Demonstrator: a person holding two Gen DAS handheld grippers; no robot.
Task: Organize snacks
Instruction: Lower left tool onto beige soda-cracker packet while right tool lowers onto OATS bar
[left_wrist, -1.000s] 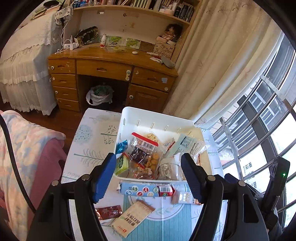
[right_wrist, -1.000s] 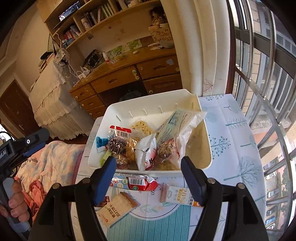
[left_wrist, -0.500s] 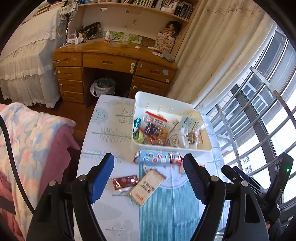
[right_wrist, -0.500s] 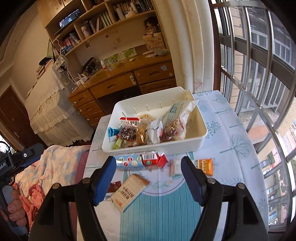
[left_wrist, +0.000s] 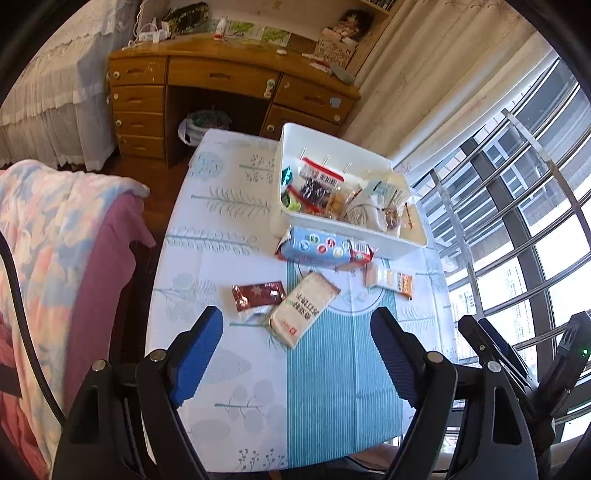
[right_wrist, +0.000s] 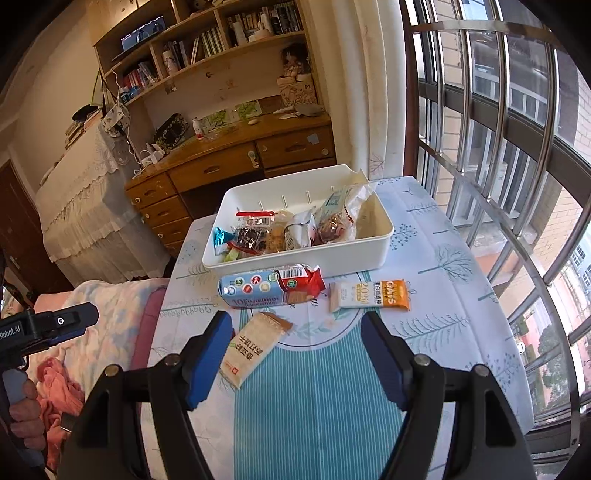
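A white bin (left_wrist: 369, 236) (right_wrist: 314, 254) holding several snack packets stands at the far side of the table. In front of it lie a blue and red biscuit pack (left_wrist: 321, 249) (right_wrist: 266, 290), a beige cracker pack (left_wrist: 304, 308) (right_wrist: 255, 349), an orange and white bar (left_wrist: 389, 280) (right_wrist: 371, 295) and a dark red packet (left_wrist: 258, 295). My left gripper (left_wrist: 295, 350) is open and empty, held above the near part of the table. My right gripper (right_wrist: 297, 354) is open and empty, back from the loose snacks.
The table has a white and teal leaf-print cloth (left_wrist: 332, 387) (right_wrist: 317, 406). A pink and floral blanket (left_wrist: 55, 240) lies at the left. A wooden desk (left_wrist: 229, 81) (right_wrist: 236, 158) stands behind the table. A barred window (right_wrist: 498, 147) is at the right.
Both grippers have pulled back and up from the bin, so more of the table and the loose snacks show. Both stay open and empty.
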